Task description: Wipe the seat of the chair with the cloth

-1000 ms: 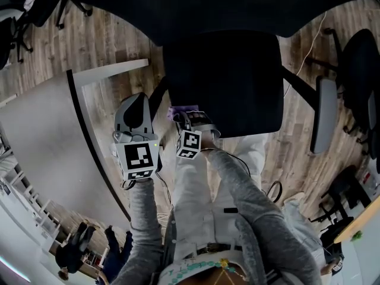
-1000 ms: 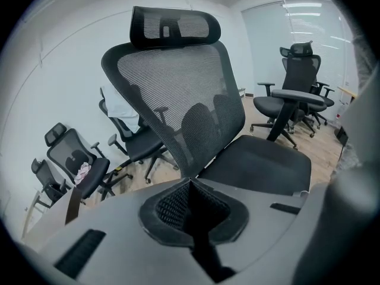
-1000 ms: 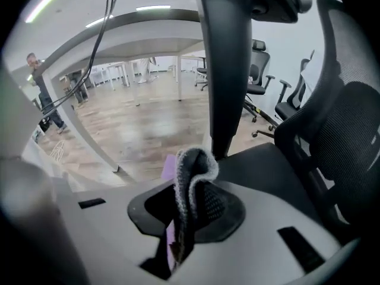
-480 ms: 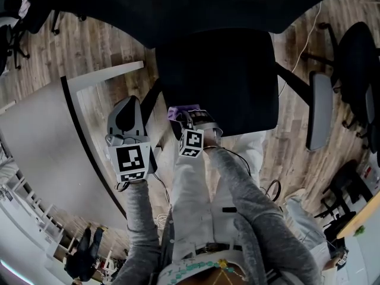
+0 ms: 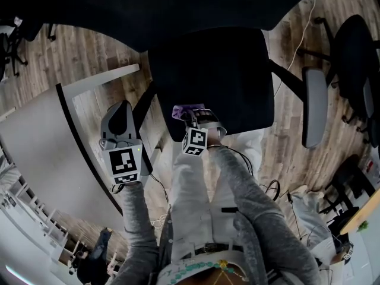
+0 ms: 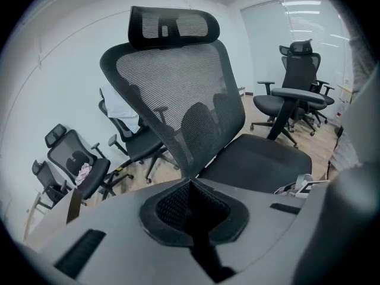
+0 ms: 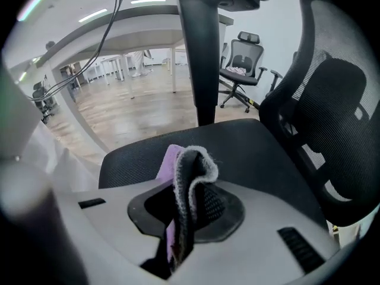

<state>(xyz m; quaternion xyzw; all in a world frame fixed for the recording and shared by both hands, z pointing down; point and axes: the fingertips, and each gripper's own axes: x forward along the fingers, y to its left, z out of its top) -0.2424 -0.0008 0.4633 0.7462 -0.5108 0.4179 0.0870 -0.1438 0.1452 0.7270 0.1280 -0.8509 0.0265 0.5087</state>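
- A black office chair's seat [image 5: 225,76] fills the middle of the head view, seen from steeply above; a person in grey sleeves stands at the seat's near edge, with a gripper in each hand
- The right gripper [image 7: 184,209] has its jaws clamped tight on a folded cloth [image 7: 190,171]; the cloth is purple on one side with a pale fluffy edge, and its fold stands up out of the jaws
- The cloth is over the seat's near corner on the person's left, just inside the edge; the pictures do not show whether it touches the fabric
- The left gripper [image 6: 191,200] has its jaws pressed together with nothing between them; it hangs off the seat's left side, apart from it, pointing toward the mesh backrest [image 6: 178,88]
- Beyond the cloth, most of the seat lies bare and dark, with no visible trace of wiping
- Judged from this, the cloth is in hand and brought to the seat; the wiping looks to be at its start, with nearly the whole seat, from this near corner across to the backrest and the far side, left to cover
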